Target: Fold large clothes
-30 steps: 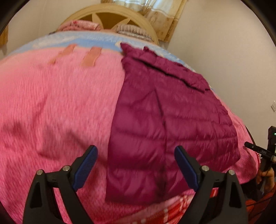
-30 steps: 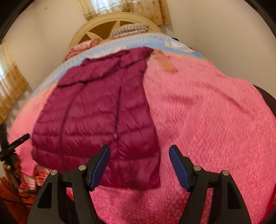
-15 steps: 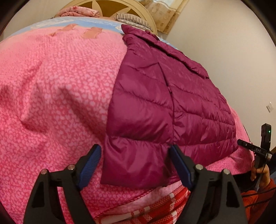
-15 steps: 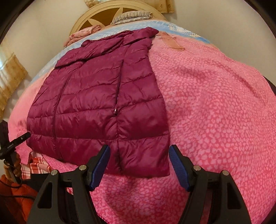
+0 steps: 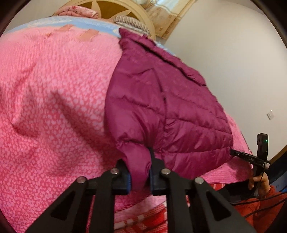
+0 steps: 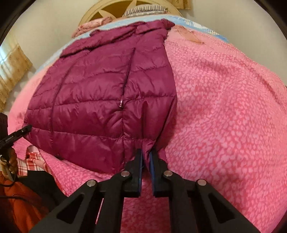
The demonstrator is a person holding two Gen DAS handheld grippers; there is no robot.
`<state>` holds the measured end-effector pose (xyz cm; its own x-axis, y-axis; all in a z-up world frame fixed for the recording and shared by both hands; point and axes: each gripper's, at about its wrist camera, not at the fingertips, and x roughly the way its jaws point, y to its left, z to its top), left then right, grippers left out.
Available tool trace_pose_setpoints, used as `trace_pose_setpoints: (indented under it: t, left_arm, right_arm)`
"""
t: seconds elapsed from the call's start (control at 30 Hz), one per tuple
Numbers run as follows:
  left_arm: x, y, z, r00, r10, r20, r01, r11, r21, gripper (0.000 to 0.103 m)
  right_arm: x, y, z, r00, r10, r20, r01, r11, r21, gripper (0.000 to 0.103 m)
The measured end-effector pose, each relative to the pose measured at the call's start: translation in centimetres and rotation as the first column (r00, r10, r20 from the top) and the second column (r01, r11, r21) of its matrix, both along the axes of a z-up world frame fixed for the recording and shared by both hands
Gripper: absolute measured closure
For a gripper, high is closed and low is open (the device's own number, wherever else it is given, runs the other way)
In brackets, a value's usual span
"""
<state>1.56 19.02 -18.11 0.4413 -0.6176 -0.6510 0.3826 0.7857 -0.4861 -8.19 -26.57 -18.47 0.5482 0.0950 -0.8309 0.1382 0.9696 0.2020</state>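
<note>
On the bed (image 6: 224, 107), jacket (image 6: 100, 86) collar points headboardward

Plain magenta jacket (image 5: 179, 114), pink mottled blanket (image 5: 53, 107)

Each wrist camera is looking steeply down along its tool, close over the bed's near edge; both are sharing the jacket (image 5: 179, 111) and headboard (image 6: 111, 9)

Glossy quilted jacket (image 6: 100, 100) (nylon-like sheen) lies on matt, nubbly fleece blanket (image 6: 224, 111).
</note>
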Motion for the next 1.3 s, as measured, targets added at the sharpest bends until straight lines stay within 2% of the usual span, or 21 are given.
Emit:
trace_pose_setpoints:
  t: [0.07,0.2,0.33,0.53,0.63,0.7,0.77,0.8,0.87,0.9,0.93,1.0,1.1,1.13,1.2,1.23,1.27,1.3]
  left_arm:
    - [-0.4,0.3,1.2,0.999,-0.004,0.036,0.005,1.0,-0.031,0.092]
    - [-1.0,0.5,3.7,0.995,-0.011,0.098,0.017,0.998,-0.058,0.093]
    - [-2.1,0.4,6.6,0.982,-0.04,0.183,0.059,0.994,-0.096,0.093]
    - [-4.5,1.2,10.6,0.933,-0.132,0.335,0.179,0.978,-0.112,0.093]
    - [-5.7,1.2,12.3,0.895,-0.171,0.411,0.24,0.963,-0.12,0.093]
    - [-5.9,0.8,12.8,0.88,-0.157,0.448,0.213,0.974,-0.078,0.093]
    - [-5.0,0.5,12.4,0.892,-0.121,0.436,0.142,0.99,-0.016,0.093]
    - [-4.5,0.6,12.1,0.901,-0.1,0.421,0.112,0.994,-0.003,0.092]
    - [-2.9,1.3,10.7,0.932,-0.052,0.358,0.05,0.999,0.014,0.085]
    - [-2.3,1.5,10.1,0.944,-0.038,0.328,0.031,0.999,0.026,0.07]
    - [-1.7,1.9,9.2,0.954,-0.014,0.299,0.002,0.999,0.041,0.047]
    - [-1.7,2.8,7.9,0.962,0.032,0.272,-0.046,0.998,0.044,0.02]
    - [-1.3,3.9,6.2,0.973,0.071,0.221,-0.073,0.997,-0.002,0.01]
    - [-1.1,4.0,5.7,0.976,0.076,0.203,-0.076,0.997,-0.007,0.006]
    - [-1.0,3.9,5.0,0.977,0.087,0.196,-0.094,0.995,0.028,0.006]
    - [-0.9,3.7,4.7,0.977,0.09,0.195,-0.101,0.994,0.047,0.006]
    - [-0.9,3.8,4.3,0.977,0.093,0.19,-0.106,0.992,0.061,0.006]
    - [-0.9,3.8,4.1,0.978,0.093,0.186,-0.106,0.992,0.061,0.006]
  right_arm:
    - [-0.9,-0.3,1.3,0.998,0.006,0.058,-0.009,0.999,0.046,0.1]
    - [-1.9,0.0,3.8,0.991,0.023,0.132,-0.028,0.999,0.041,0.101]
    - [-3.0,0.0,5.7,0.98,0.02,0.197,-0.038,0.995,0.088,0.102]
    - [-5.4,0.8,7.8,0.968,0.07,0.243,-0.098,0.99,0.105,0.103]
    - [-6.6,0.3,8.9,0.961,0.072,0.267,-0.104,0.989,0.108,0.103]
    - [-7.1,0.0,9.5,0.959,0.056,0.277,-0.083,0.993,0.088,0.103]
    - [-7.1,-0.5,9.5,0.962,0.012,0.273,-0.016,1.0,0.015,0.103]
    - [-7.1,-1.0,9.3,0.962,-0.003,0.274,-0.007,0.999,0.034,0.103]
    - [-6.8,-2.4,8.3,0.964,-0.049,0.262,0.015,0.991,0.131,0.103]
    - [-6.5,-3.1,7.6,0.966,-0.085,0.246,0.043,0.984,0.17,0.102]
    - [-6.2,-3.6,7.0,0.967,-0.107,0.23,0.063,0.979,0.193,0.102]
    - [-5.5,-3.9,5.9,0.973,-0.114,0.202,0.072,0.977,0.202,0.102]
    - [-4.2,-3.5,4.8,0.984,-0.102,0.146,0.081,0.986,0.144,0.1]
    - [-3.6,-3.5,4.3,0.987,-0.1,0.128,0.082,0.987,0.139,0.095]
    - [-2.8,-3.8,3.7,0.986,-0.108,0.129,0.083,0.98,0.181,0.062]
    - [-2.7,-4.1,3.4,0.983,-0.12,0.139,0.088,0.972,0.217,0.03]
    - [-2.7,-4.3,3.3,0.979,-0.129,0.155,0.086,0.962,0.258,0.021]
    - [-2.6,-4.5,3.2,0.978,-0.132,0.161,0.082,0.955,0.287,0.021]
